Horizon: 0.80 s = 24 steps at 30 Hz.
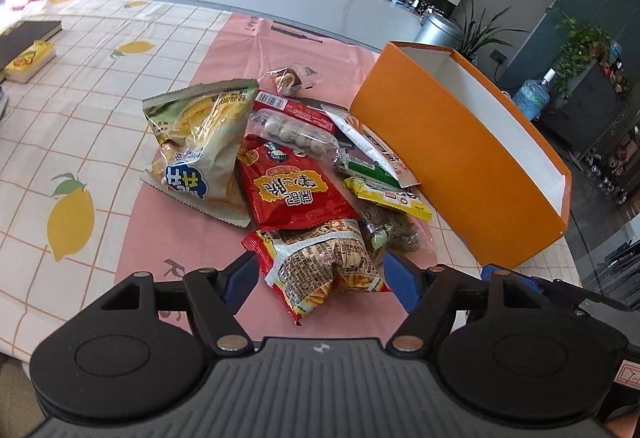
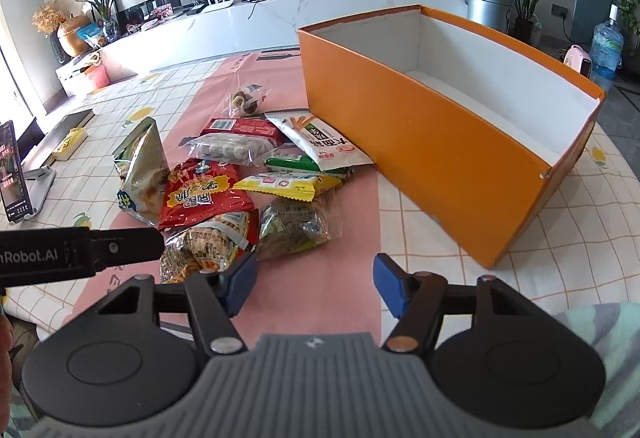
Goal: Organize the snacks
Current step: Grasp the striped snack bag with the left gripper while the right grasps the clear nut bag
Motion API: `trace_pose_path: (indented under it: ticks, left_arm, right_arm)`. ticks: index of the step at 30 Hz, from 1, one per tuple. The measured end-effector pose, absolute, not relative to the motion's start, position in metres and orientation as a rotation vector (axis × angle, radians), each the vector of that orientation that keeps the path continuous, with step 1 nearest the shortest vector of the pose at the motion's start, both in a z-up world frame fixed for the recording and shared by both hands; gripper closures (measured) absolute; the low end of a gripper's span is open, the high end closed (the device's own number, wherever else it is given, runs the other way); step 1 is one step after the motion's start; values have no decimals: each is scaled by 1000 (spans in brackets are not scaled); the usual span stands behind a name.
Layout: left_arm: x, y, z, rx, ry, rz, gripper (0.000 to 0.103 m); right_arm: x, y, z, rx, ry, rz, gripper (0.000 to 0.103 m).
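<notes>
A pile of snack packs lies on a pink mat [image 1: 168,230] left of an open orange box [image 1: 460,158] with a white, empty inside [image 2: 500,106]. My left gripper [image 1: 322,278] is open; a red and yellow printed noodle pack [image 1: 324,258] lies between its blue pads, close to both. Behind that pack are a red bag [image 1: 288,190], a green and white crisp bag [image 1: 200,142], a clear pack of round balls [image 1: 288,130] and a yellow bar [image 1: 384,198]. My right gripper [image 2: 315,278] is open over bare mat, just right of the noodle pack [image 2: 208,242] and a clear green-leaf bag [image 2: 296,226].
A lemon-print cloth [image 1: 72,142] covers the table. A black book [image 1: 24,38] and a yellow box [image 1: 32,58] lie far left. A phone on a stand [image 2: 16,170] is at the left edge. The left tool's black housing [image 2: 60,254] reaches in from the left. A small wrapped pastry [image 2: 244,100] sits behind the pile.
</notes>
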<state>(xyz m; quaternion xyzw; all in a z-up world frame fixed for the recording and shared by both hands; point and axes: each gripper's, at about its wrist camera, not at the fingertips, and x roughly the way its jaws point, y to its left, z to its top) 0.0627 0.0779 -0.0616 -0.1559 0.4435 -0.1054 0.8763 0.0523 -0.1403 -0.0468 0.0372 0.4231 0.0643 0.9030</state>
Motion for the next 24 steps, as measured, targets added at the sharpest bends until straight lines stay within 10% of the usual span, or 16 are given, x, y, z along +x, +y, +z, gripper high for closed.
trace_pose_path:
  ticks: [24]
  left_arm:
    - [94, 85, -107, -468, 1086, -183, 28]
  right_arm:
    - [123, -129, -104, 127, 958, 206, 41]
